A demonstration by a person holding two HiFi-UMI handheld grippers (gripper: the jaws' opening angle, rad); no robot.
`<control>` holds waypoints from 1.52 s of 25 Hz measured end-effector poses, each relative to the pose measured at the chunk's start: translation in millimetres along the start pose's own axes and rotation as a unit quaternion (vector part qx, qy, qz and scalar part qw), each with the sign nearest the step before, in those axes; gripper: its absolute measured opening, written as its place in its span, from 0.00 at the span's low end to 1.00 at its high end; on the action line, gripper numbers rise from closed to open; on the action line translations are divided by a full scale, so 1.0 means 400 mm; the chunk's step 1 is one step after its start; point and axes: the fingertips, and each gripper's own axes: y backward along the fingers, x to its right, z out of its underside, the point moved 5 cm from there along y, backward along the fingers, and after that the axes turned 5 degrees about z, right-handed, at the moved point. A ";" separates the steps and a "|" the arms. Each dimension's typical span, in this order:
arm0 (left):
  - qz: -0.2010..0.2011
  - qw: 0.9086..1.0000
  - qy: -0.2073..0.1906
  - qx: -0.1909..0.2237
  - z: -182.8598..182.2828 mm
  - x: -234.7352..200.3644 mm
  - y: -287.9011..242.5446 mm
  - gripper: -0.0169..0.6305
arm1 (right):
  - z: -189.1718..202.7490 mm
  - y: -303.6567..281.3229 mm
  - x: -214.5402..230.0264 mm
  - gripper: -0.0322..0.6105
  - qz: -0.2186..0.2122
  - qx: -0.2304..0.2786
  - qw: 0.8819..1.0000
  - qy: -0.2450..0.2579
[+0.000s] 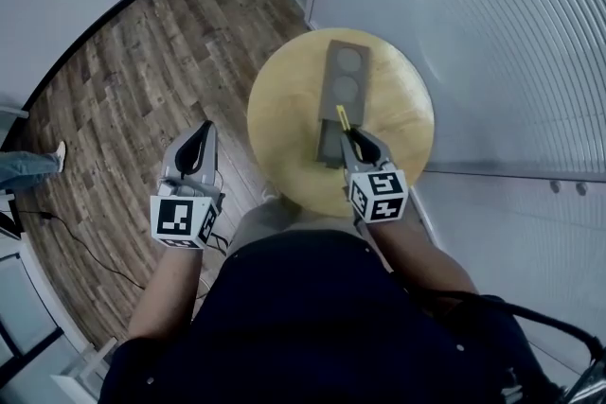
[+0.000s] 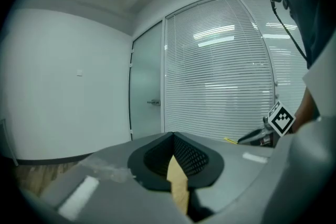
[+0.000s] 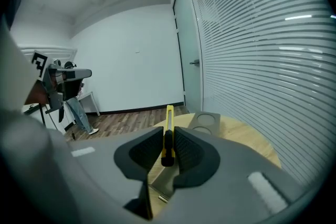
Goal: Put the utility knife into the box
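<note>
The right tongs (image 3: 168, 134) grip the yellow utility knife (image 3: 169, 115) over the grey box (image 1: 343, 76) — left tongs (image 2: 172, 136) closed, empty.

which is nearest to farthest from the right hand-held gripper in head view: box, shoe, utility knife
1. utility knife, held by the right hand-held gripper
2. box, just ahead of it
3. shoe, far left on the floor

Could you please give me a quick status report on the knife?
Left hand-held gripper shut, empty. Right hand-held gripper shut on knife, over the box. Nothing seen blocking.
</note>
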 end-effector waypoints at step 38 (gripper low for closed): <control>0.098 0.990 0.030 -0.100 0.326 0.066 -0.293 0.03 | 0.299 -0.157 0.037 0.16 0.026 -0.085 0.993 -0.072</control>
